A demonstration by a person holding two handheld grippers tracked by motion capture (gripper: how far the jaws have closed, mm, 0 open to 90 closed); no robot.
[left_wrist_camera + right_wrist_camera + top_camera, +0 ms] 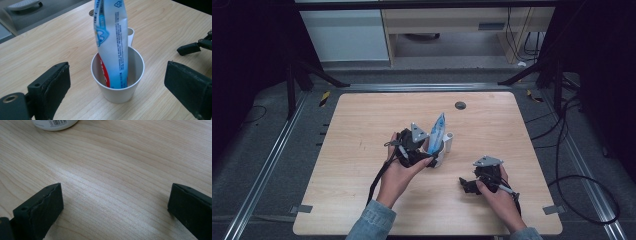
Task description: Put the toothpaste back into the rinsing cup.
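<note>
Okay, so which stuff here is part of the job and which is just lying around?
In the job, likely:
cup
tube standing in the cup
left gripper, open around the cup

Just about:
right gripper, open over bare table
hole in the table
cables on the floor

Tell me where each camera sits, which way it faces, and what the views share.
High view: fixed above the person's side, looking forward and down on the table; both forearms, left claw, right claw.
Left gripper view: rides the left claw, facing the white cup holding a toothpaste tube; own jaws apart.
Right gripper view: rides the right claw, facing bare tabletop; own jaws apart.
Shared: cup and tube appear in the high and left gripper views.
</note>
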